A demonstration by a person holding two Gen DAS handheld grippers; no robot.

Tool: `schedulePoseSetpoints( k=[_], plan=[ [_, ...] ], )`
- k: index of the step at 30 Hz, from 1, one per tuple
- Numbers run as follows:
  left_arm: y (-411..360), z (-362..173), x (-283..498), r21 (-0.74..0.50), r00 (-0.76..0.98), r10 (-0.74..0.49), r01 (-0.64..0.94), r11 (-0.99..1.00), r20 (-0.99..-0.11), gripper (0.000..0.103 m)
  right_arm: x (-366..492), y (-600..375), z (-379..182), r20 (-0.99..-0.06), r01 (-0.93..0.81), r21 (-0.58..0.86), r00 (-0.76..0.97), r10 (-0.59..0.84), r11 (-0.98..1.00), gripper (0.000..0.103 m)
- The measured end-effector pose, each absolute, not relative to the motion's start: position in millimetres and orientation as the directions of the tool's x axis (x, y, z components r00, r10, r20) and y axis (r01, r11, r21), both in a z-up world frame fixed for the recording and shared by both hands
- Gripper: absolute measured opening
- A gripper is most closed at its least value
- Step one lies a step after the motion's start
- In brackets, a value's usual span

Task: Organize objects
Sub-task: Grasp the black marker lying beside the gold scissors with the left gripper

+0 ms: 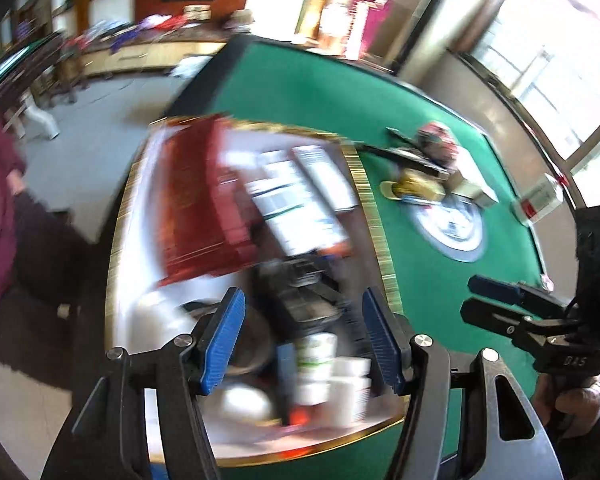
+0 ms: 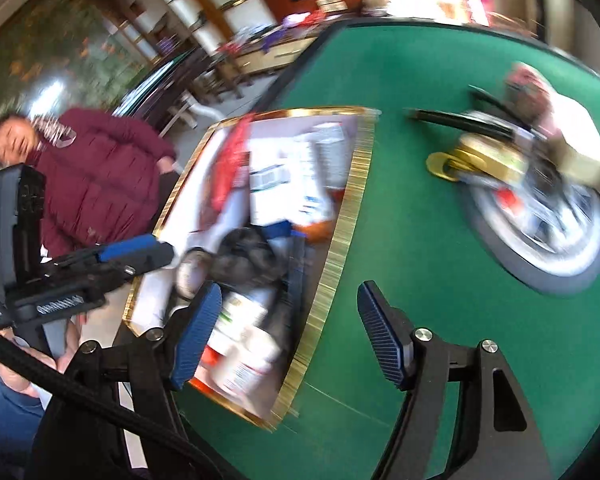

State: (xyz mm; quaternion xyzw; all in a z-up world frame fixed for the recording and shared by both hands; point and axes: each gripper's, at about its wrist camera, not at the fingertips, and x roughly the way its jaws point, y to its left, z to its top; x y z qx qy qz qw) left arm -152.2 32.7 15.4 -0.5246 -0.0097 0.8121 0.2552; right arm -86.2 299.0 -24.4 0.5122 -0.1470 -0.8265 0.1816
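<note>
Left wrist view: my left fingers (image 1: 304, 336) and right fingers (image 2: 290, 332) stand apart, empty, over the gold-rimmed tray (image 1: 374, 216) near the table's (image 1: 300, 80) left edge; its white bottles (image 1: 316, 364) look light, rigid, slippery — grasp mid-body.

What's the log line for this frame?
left gripper: open, empty, over tray | right gripper: open, empty, at tray edge | loose pile on table
</note>
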Motion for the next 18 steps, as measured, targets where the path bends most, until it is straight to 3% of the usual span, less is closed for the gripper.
schedulePoseSetpoints(
  k=[6, 18],
  plan=[
    [139, 33, -180, -0.237, -0.299, 0.447, -0.541, -0.807, -0.843, 0.055, -47, 387, -33, -0.797, -0.028, 0.468, -0.444, -0.409, -0.883, 0.071],
    [290, -21, -312, -0.128, -0.289, 0.308, -0.508, -0.852, -0.907, 0.055, 28, 491, -51, -0.841, -0.216, 0.444, -0.435, -0.321, -0.870, 0.071]
  ],
)
